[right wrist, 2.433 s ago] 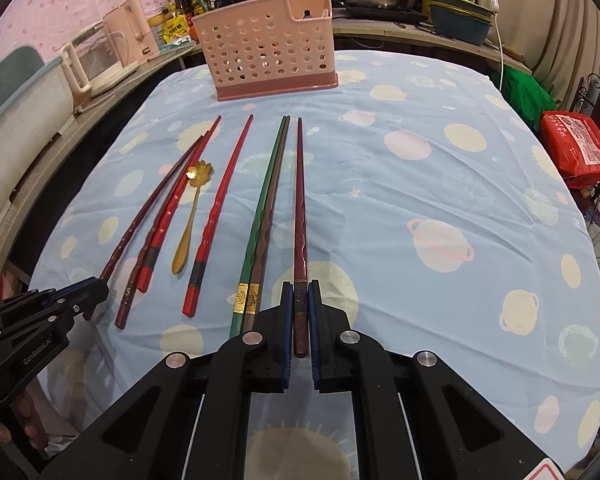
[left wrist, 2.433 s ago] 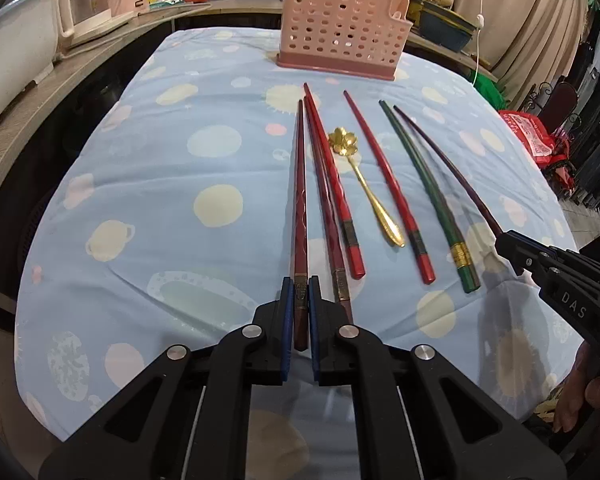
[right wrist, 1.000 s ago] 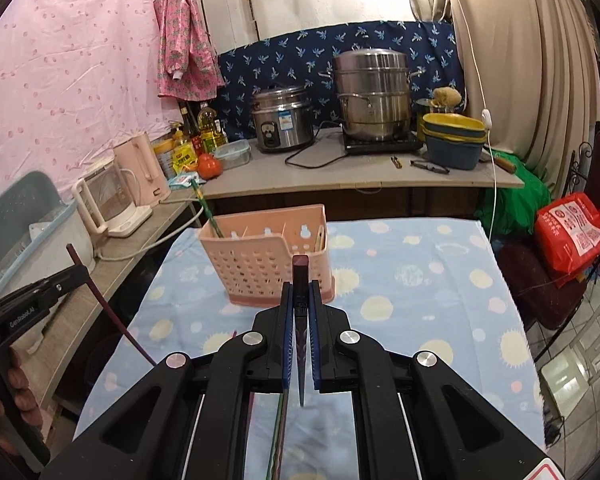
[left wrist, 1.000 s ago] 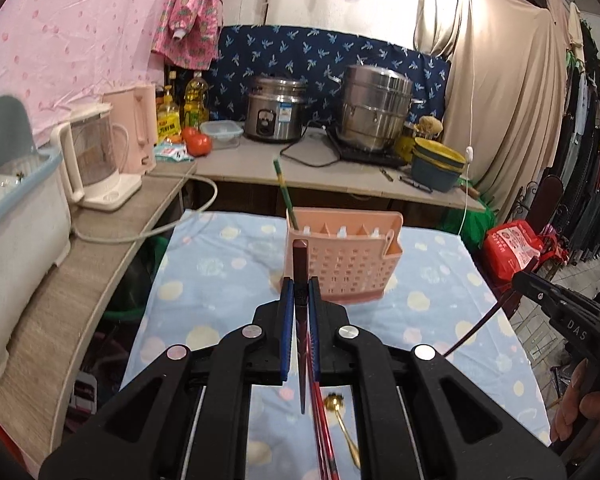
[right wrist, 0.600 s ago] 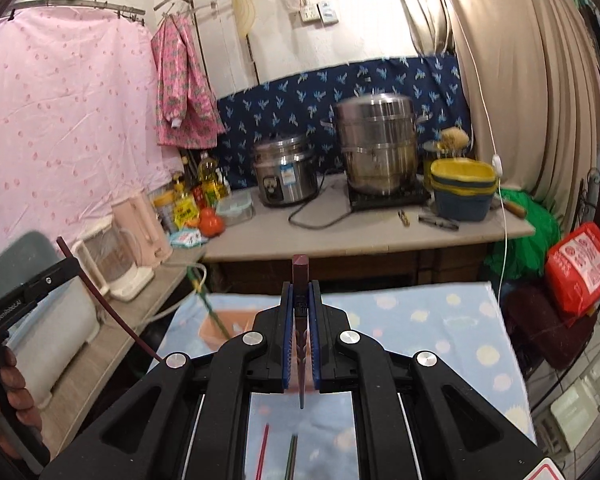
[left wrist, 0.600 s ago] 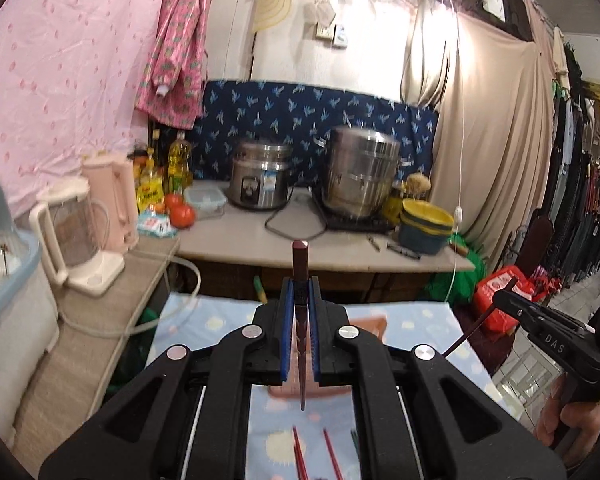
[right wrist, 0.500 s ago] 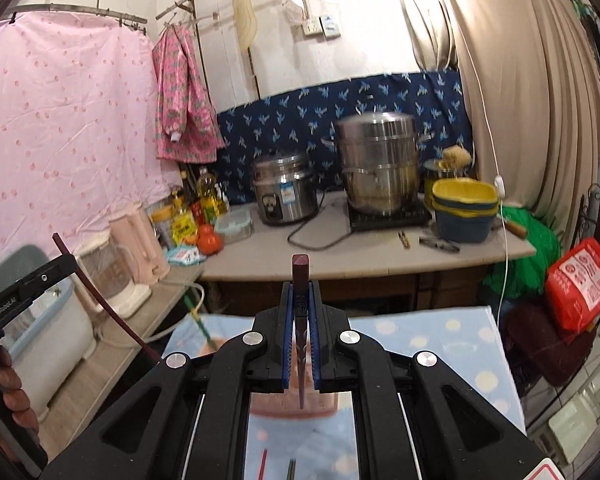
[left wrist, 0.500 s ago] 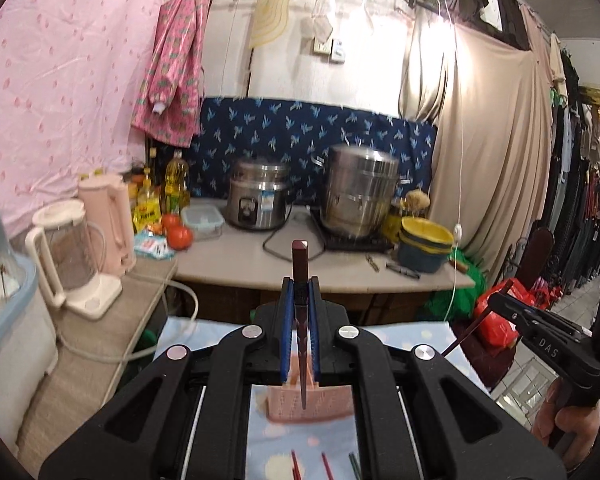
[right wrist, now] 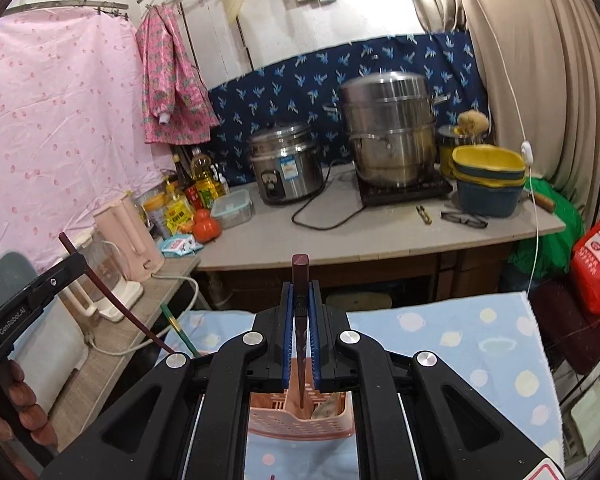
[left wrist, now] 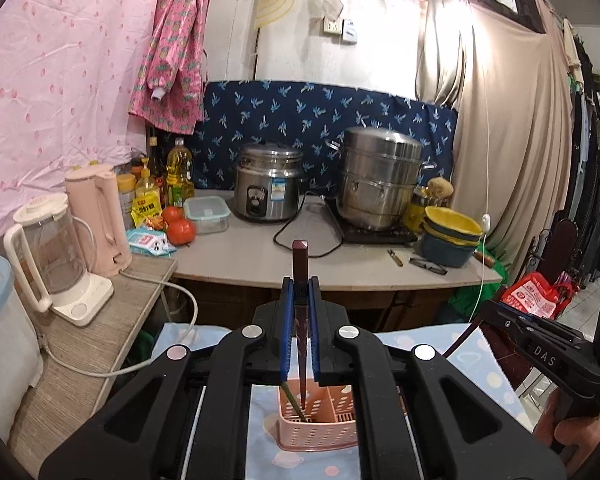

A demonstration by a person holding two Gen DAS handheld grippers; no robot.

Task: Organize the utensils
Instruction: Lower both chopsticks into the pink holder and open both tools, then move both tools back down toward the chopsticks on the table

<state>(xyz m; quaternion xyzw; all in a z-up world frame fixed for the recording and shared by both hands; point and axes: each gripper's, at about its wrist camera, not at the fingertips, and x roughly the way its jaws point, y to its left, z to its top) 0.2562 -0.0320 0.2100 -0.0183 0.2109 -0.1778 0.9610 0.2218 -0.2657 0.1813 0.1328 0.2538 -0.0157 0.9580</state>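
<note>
From the left wrist view, my left tongs are clamped narrow on a dark maroon chopstick, held upright with its square butt poking above the blue pads and its pointed tip hanging down over the pink perforated utensil basket that stands on the blue dotted surface. A green chopstick leans inside the basket's left compartment, and my tip looks lined up just beside it, though I cannot tell whether it is inside the rim. At the right edge the right tongs grip a second dark chopstick that slants down out of sight. From the right wrist view, the right tongs pinch their own dark maroon chopstick upright, tip pointing into the basket, where a divider and something pale in the right compartment show. At the left the left tongs carry their stick on a slant toward the basket, near the green chopstick. I judge the step in hand to be dropping both sticks into the holder. The next move calls for lowering each tip past the rim inside one compartment, then easing the tongs apart so the sticks slide in without tipping the light basket.
</note>
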